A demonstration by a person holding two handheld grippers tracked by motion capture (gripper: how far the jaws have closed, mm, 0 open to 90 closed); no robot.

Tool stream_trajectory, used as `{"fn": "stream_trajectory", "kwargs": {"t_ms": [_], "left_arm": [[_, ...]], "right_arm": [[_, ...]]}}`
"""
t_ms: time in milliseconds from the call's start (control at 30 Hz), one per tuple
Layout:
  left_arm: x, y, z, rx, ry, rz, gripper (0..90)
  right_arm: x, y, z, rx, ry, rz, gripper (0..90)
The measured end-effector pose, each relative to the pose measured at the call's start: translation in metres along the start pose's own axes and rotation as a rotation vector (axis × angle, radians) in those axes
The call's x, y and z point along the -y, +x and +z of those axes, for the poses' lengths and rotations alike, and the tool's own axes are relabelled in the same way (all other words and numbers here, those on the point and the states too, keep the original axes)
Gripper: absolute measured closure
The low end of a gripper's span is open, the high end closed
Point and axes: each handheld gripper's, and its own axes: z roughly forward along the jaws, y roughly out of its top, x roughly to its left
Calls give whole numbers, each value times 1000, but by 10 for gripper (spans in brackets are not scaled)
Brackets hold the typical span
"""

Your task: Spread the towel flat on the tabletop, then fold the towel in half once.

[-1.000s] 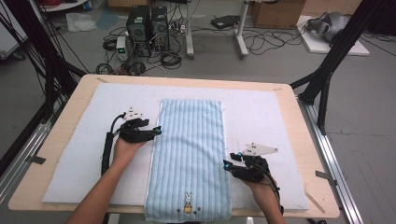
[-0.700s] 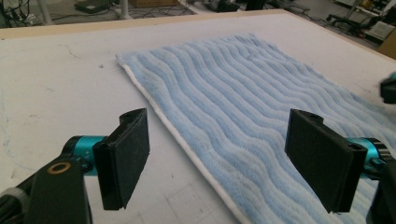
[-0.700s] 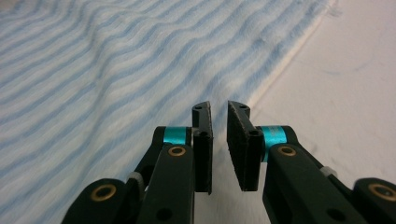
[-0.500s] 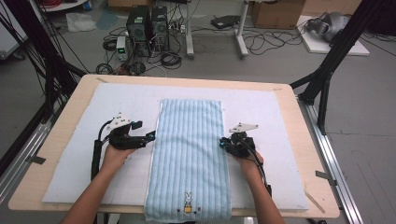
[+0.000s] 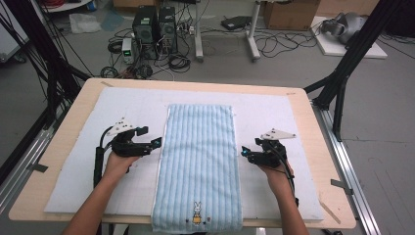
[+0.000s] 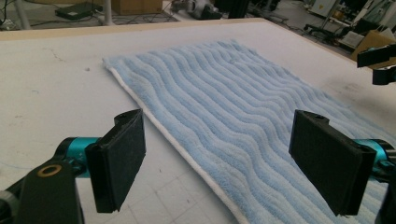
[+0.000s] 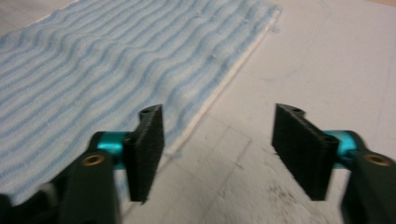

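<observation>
A light blue striped towel (image 5: 198, 147) lies flat along the middle of the white mat (image 5: 274, 115), its bunny end toward me. My left gripper (image 5: 157, 142) sits at the towel's left edge, and its jaws have just been opening. In the left gripper view, the left gripper (image 6: 217, 154) stands wide open over the white hem of the towel (image 6: 243, 102) without pressing on it. My right gripper (image 5: 243, 153) is at the towel's right edge. It has also just been opening. The right gripper (image 7: 219, 144) straddles bare mat beside the towel (image 7: 107, 56).
The mat covers a wooden table (image 5: 323, 147) with black frame posts at both sides. Computers and cables lie on the floor (image 5: 156, 29) beyond the far edge. The right gripper's tip (image 6: 378, 65) shows across the towel in the left gripper view.
The left hand slid left off the towel's edge. The right hand moved forward along the right edge, then drew slightly right of it. Both sets of jaws now stand wider.
</observation>
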Motion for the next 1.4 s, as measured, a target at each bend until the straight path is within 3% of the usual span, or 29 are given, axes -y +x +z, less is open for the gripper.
{"fn": "stream_trajectory", "kwargs": {"t_ms": [167,400,900,1133,1200,1400], "left_arm": [[0,1,-2,-1,-4,5,190],[-1,-3,-2,1,5,30,191],[-1,1,3,11,7,-9,191],[-17,14,7,-15,7,-25,192],[-23,21,11,-27,31,-49,193],[-35,33,25,-35,80,-61,246]], "right_arm": [[6,-7,-6,30,-10,5,114],[3,-7,-12,22,-52,-15,112],[5,-9,-12,21,-58,-2,111],[5,-8,-11,0,-54,2,111],[5,-7,-11,-9,-52,2,111],[5,-6,-12,-22,-53,19,111]]}}
